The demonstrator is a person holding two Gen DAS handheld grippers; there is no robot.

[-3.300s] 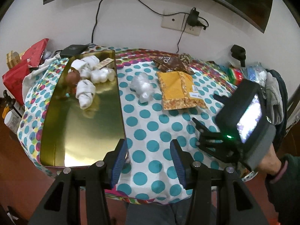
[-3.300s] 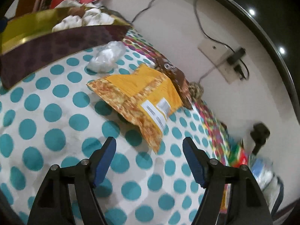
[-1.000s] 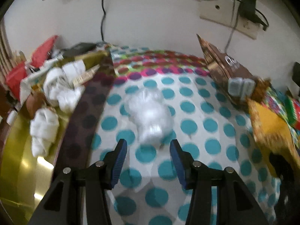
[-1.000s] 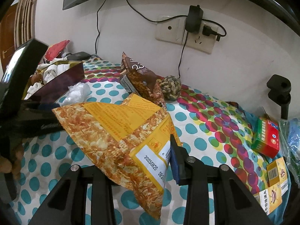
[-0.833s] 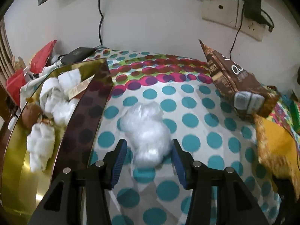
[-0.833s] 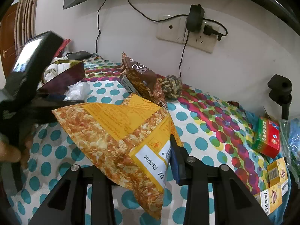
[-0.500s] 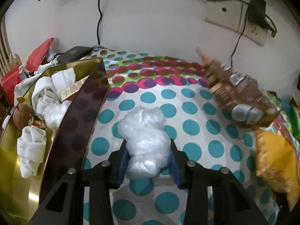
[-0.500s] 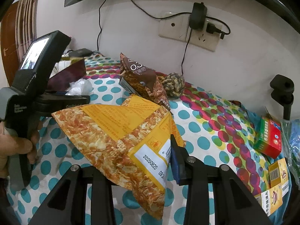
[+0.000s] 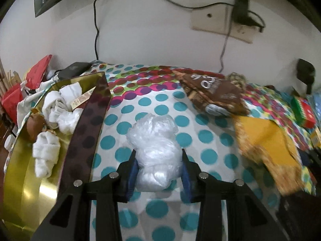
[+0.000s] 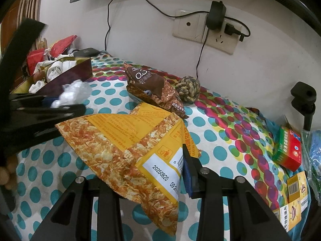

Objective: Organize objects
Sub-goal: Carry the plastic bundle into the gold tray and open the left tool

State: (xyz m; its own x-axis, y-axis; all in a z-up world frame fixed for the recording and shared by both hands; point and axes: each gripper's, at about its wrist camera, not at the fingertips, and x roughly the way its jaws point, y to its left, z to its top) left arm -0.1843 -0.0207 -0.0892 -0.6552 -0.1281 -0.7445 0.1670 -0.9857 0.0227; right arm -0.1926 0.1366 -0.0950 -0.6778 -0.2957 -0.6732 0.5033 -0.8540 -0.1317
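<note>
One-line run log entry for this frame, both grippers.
left gripper: shut on crumpled clear plastic bag | right gripper: shut on orange-yellow snack bag | gold tin tray: holds white cloth rolls
</note>
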